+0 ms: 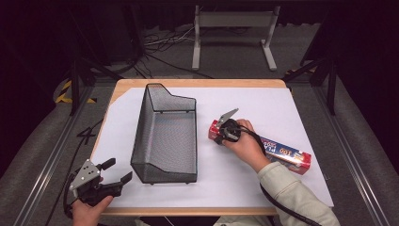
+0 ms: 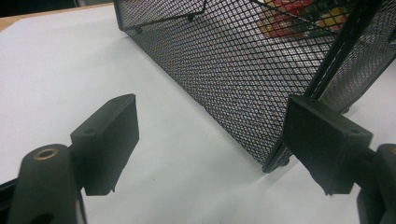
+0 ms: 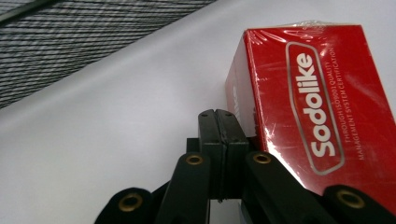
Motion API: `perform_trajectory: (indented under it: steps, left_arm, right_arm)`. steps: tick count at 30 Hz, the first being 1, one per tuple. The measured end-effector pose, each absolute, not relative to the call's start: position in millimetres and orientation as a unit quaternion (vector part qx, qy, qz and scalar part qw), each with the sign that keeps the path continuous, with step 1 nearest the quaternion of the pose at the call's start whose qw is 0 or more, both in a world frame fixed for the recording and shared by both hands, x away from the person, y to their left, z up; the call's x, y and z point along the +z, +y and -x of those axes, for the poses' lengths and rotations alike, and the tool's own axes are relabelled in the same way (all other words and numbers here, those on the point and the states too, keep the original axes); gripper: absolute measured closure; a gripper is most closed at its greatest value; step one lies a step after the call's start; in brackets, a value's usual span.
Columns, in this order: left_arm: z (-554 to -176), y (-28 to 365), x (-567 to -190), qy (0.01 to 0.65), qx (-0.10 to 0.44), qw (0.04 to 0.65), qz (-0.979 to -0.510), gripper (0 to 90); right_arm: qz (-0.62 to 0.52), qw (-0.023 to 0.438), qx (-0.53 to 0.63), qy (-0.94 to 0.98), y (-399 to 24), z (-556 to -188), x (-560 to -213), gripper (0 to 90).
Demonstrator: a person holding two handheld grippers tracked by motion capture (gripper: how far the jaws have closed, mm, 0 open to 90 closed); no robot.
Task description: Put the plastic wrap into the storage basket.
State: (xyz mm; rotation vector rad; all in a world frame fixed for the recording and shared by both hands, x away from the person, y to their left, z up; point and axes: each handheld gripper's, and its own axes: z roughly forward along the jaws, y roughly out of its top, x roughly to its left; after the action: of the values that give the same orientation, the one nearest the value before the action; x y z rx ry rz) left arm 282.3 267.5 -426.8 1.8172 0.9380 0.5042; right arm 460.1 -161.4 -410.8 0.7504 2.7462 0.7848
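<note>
1. My right claw (image 1: 221, 126) is clenched tight w/ nothing in it. In the right gripper view the two jaws press flat on each other.
2. It sits right at the near-basket end of the long red box (image 1: 282, 151). The box's red side is just beside my jaws, maybe touching. I can't tell for sure.
3. The box (image 3: 308, 98) lies flat on the white sheet (image 1: 263, 108) that covers the counter (image 1: 202, 83). It's on the right side, a bit apart from the basket.
4. My left claw (image 1: 113, 172) is released, jaws wide apart & nothing between them. It hangs near the front left corner of the black mesh basket (image 1: 165, 136).
5. In the left gripper view that basket corner (image 2: 275, 154) is close to one jaw, but not touching as far as I can see.
6. The basket has nothing in it yet.
7. What's done: not much, I think. The box isn't in the basket & isn't lifted.
8. What's left, my guess: push or slide the box w/ the shut claw, or open up & grab it. Then get it over to the basket & put it in.
9. My left claw could hold the basket so it doesn't slip.
</note>
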Motion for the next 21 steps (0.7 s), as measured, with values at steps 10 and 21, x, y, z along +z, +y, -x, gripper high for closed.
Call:
perform_trajectory:
  steps: [10, 21]
  left_arm:
    - [-282.6, 267.4, -427.0, 0.387, 0.208, 0.495, -0.75, 19.7]
    - [-287.2, 263.1, -427.4, 0.38, 0.203, 0.493, -0.756, 19.2]
  right_arm:
    - [-0.278, 0.101, 0.274, 0.915, -176.4, -474.5, -406.8, 89.3]
    - [-0.257, 0.097, 0.348, 0.896, -202.1, -452.6, -371.4, 51.2]
